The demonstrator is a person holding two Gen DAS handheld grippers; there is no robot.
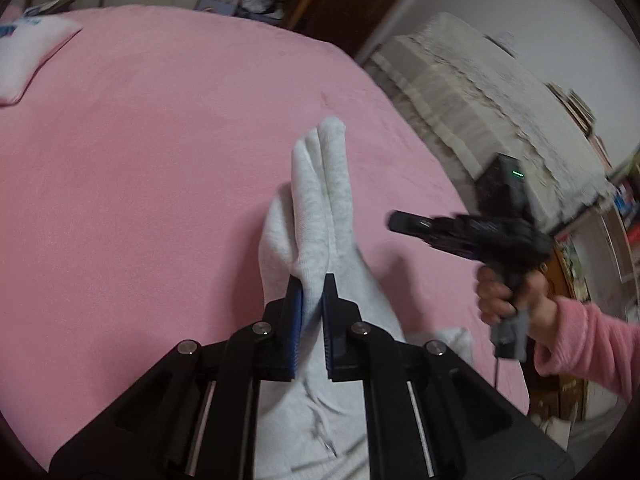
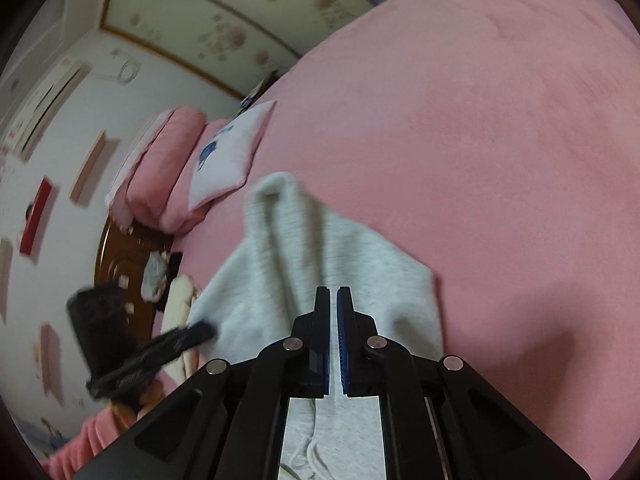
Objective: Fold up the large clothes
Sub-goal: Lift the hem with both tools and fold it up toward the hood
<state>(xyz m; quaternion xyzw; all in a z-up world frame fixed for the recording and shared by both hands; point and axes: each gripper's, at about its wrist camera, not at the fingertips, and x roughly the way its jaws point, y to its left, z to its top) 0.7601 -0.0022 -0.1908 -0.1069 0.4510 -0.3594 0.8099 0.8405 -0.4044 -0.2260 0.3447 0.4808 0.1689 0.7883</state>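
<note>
Grey fleece garment (image 1: 316, 208), soft, limp and light, rises off the pink bed (image 1: 160, 140), its ribbed edge pinched in the left gripper (image 1: 312, 280), while the right gripper (image 2: 333, 292) has clamped nearly closed, apparently on another fold.

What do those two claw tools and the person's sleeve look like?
Each gripper is a black plastic frame with silver rivets and two flat fingers lined with ribbed blue pads: left gripper, right gripper. The sleeve is fluffy pink.
</note>
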